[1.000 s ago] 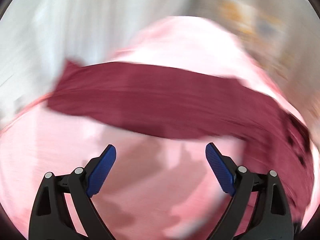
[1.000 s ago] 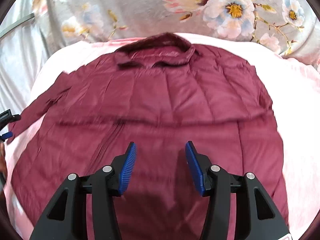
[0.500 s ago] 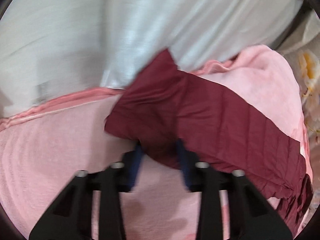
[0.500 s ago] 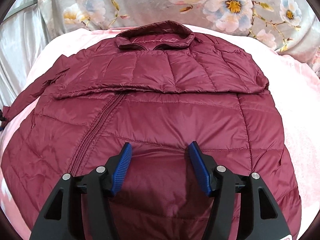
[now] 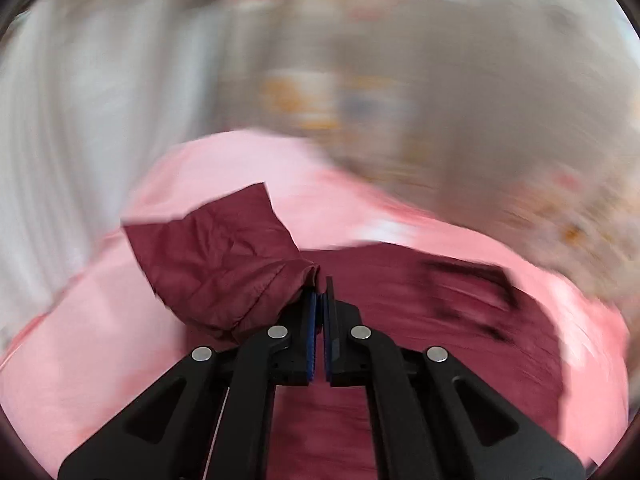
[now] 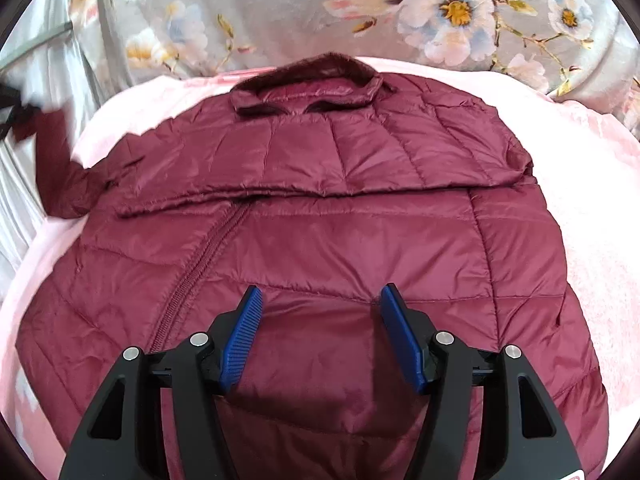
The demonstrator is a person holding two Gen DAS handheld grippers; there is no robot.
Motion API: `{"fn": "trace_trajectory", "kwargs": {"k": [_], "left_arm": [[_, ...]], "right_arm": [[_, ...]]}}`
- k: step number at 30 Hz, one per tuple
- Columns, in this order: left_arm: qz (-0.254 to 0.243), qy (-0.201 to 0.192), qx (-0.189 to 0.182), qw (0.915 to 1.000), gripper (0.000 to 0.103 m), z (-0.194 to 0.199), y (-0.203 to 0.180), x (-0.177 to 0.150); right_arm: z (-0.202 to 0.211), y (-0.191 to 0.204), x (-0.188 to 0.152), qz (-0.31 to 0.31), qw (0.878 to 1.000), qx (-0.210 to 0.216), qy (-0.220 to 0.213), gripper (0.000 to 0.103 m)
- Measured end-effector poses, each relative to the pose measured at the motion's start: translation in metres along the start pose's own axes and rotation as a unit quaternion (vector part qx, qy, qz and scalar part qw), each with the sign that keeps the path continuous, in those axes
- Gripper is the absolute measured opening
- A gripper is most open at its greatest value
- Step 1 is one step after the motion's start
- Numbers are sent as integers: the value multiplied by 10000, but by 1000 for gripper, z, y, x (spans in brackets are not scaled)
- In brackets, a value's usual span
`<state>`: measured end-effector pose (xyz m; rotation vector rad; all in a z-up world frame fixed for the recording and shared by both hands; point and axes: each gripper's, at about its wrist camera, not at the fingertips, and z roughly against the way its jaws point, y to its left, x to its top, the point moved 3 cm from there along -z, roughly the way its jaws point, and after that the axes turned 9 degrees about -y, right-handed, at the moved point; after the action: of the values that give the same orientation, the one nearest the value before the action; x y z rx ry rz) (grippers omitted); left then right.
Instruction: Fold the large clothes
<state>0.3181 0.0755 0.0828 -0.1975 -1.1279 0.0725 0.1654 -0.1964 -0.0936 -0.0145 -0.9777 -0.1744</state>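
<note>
A dark red quilted jacket (image 6: 320, 208) lies front up on a pink blanket (image 6: 580, 200), collar (image 6: 308, 84) at the far end, zipper running down the left half. One flap of it lies folded across the chest. My right gripper (image 6: 322, 292) hovers low over the jacket's lower front; its jaws are opening and nothing is pinched between them. My left gripper (image 5: 320, 292) is shut on the end of the jacket's sleeve (image 5: 216, 264), lifted above the blanket. In the right wrist view that sleeve (image 6: 60, 168) rises at the far left edge.
Grey floral fabric (image 6: 360, 8) stands behind the blanket's far edge. Pale shiny cloth (image 6: 24, 80) hangs along the left side. Bare pink blanket (image 5: 100, 360) shows to the left and right of the jacket. The left wrist view is heavily motion-blurred.
My left gripper went from wide open to shut on the sleeve end, then lifted it and swung it towards the jacket body. The right gripper's jaws widened slightly and it stayed put.
</note>
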Motion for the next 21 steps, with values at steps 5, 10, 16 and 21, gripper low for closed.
{"fn": "trace_trajectory", "kwargs": {"k": [5, 10, 16, 21], "left_arm": [[-663, 476, -956, 9921, 2, -11, -124, -46], [-1022, 1381, -1395, 9752, 23, -39, -187, -118], [-771, 1243, -1420, 9790, 72, -27, -157, -120], [4, 997, -721, 9924, 73, -35, -69, -80]], "right_arm": [[3, -10, -1, -237, 9997, 85, -10, 64], [12, -24, -2, -403, 9991, 105, -6, 65], [21, -44, 7, -652, 9977, 169, 1, 65], [15, -51, 50, -914, 9943, 537, -77, 65]]}}
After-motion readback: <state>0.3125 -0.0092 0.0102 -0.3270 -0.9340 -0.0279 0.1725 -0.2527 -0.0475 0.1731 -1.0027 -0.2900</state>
